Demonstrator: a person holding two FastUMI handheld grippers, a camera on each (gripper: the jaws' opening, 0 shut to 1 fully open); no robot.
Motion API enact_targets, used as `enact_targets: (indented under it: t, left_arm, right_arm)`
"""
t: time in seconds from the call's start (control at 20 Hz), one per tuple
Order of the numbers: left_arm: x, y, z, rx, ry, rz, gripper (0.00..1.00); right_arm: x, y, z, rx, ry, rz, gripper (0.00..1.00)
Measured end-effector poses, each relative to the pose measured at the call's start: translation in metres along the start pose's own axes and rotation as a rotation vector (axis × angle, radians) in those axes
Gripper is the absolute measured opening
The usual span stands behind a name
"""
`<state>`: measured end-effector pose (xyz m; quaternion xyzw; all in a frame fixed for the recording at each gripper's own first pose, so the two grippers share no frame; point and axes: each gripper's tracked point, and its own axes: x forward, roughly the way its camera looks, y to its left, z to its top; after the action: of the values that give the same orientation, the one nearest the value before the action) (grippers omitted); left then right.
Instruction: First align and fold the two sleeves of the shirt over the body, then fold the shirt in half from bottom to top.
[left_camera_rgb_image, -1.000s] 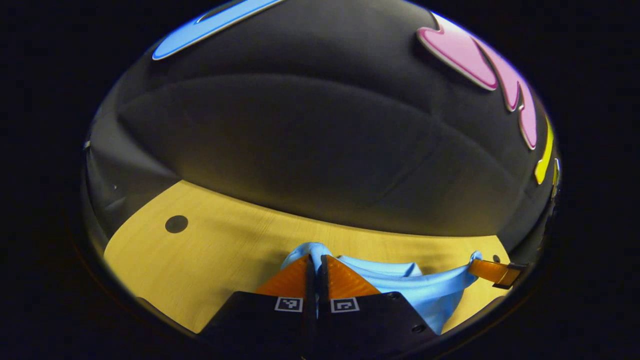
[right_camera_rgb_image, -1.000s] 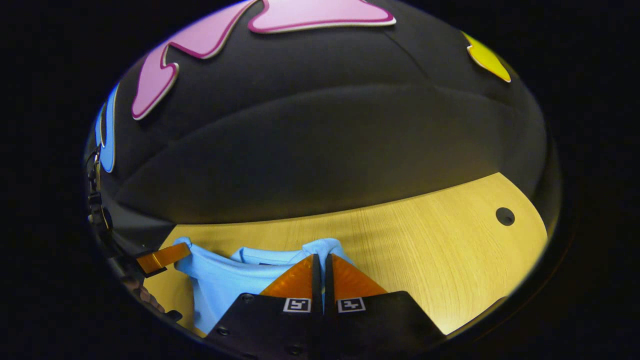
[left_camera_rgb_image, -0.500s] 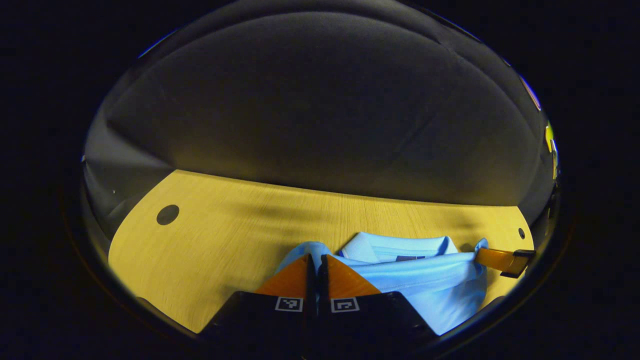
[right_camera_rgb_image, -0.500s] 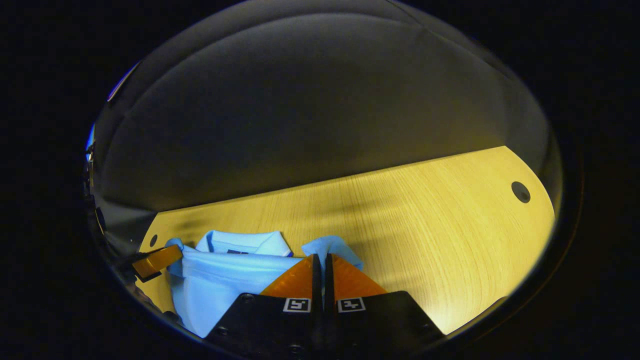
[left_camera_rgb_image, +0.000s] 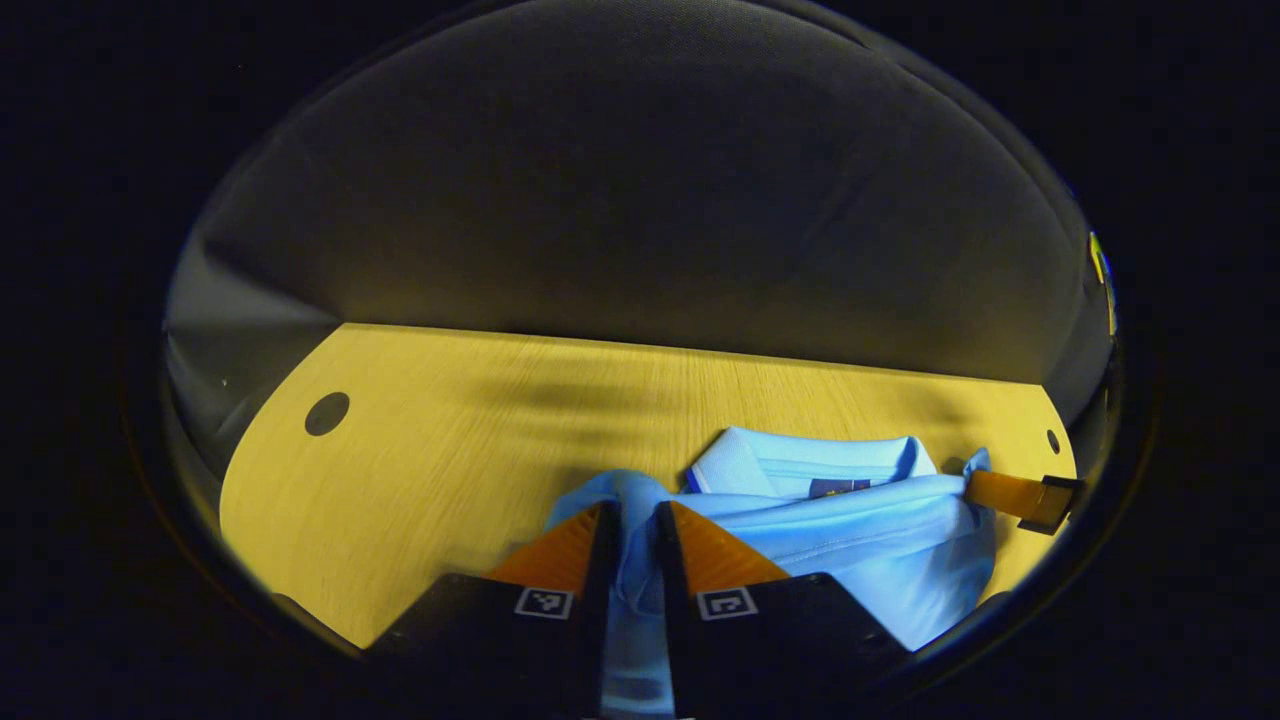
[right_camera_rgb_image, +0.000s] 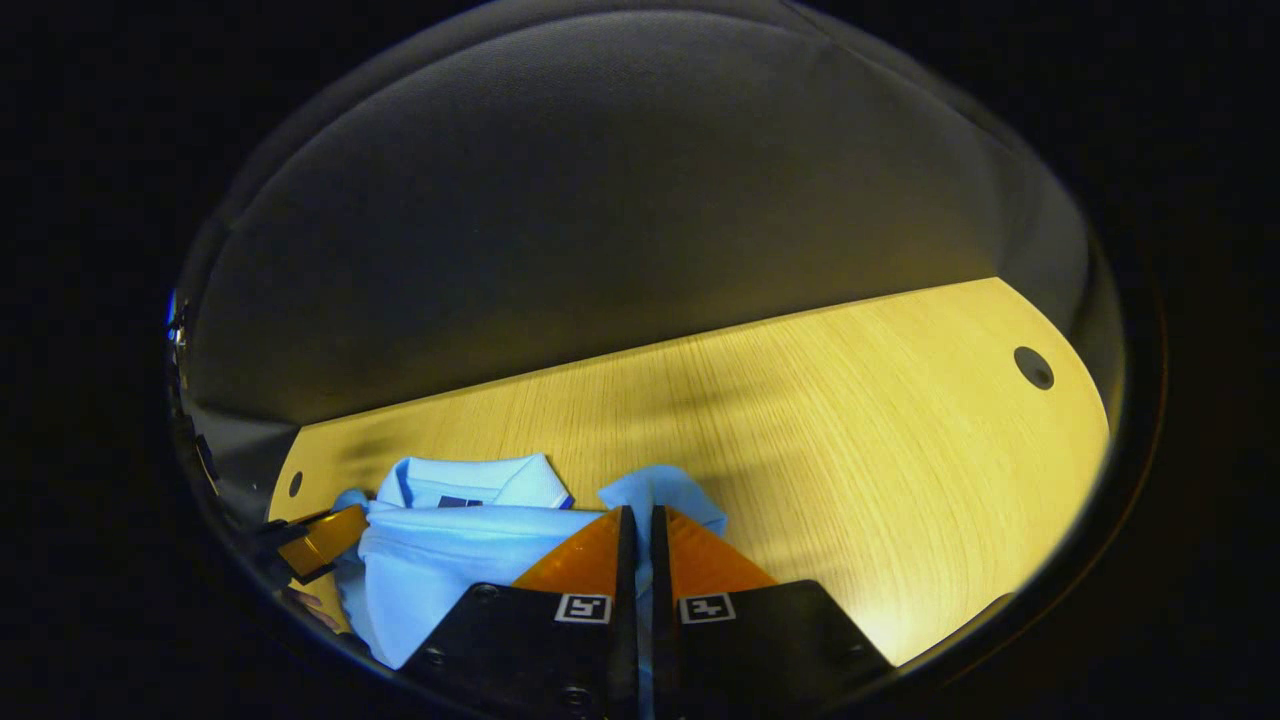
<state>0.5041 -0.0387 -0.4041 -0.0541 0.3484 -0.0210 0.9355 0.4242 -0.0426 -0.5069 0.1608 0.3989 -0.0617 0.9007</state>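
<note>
Two claws work one light-blue shirt (left_camera_rgb_image: 850, 550), which lies on the wooden worktop (left_camera_rgb_image: 430, 450), bunched between them.

Left side first. The left claw (left_camera_rgb_image: 632, 520) sits low over the worktop w/ its fingers a little apart. A fold of blue cloth runs down through the gap. We judge this grip loose, more open than clamped, since the cloth doesn't look pinched flat.

Middle: the collar (left_camera_rgb_image: 800, 460) lies flat on the far side, facing the booth wall. The near layer of the shirt is drawn up to just short of it, so the bottom-to-top fold looks nearly laid.

Right side: the right claw (right_camera_rgb_image: 635, 525) has its fingers almost together, w/ a thin edge of the shirt nipped between them. That corner puffs up a bit past the tips.

Handling, as we judge it:
- The fabric is light, soft and limp, w/ no stiffness, so it sags and wrinkles wherever it's unsupported.
- It isn't fragile, but it's prob. a bit slick on the smooth wood, so a sideways tug would drag the whole stack.
- Best hold is at the two outer corners of the folded edge, pinching all layers together, approx. level w/ each other.
- Let go straight down, not sideways, or the corners flip back.
</note>
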Motion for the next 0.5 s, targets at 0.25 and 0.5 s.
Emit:
enact_targets:
  t: [0.25, 0.5]
  left_arm:
    - [-0.005, 0.007, -0.002, 0.036, 0.016, 0.048, 0.62]
    - [-0.027, 0.003, 0.0, 0.038, 0.025, 0.056, 0.86]
  right_arm:
    - [-0.008, 0.0, 0.002, -0.035, -0.001, -0.032, 0.48]
    - [-0.032, -0.001, 0.016, -0.07, -0.058, -0.036, 0.79]
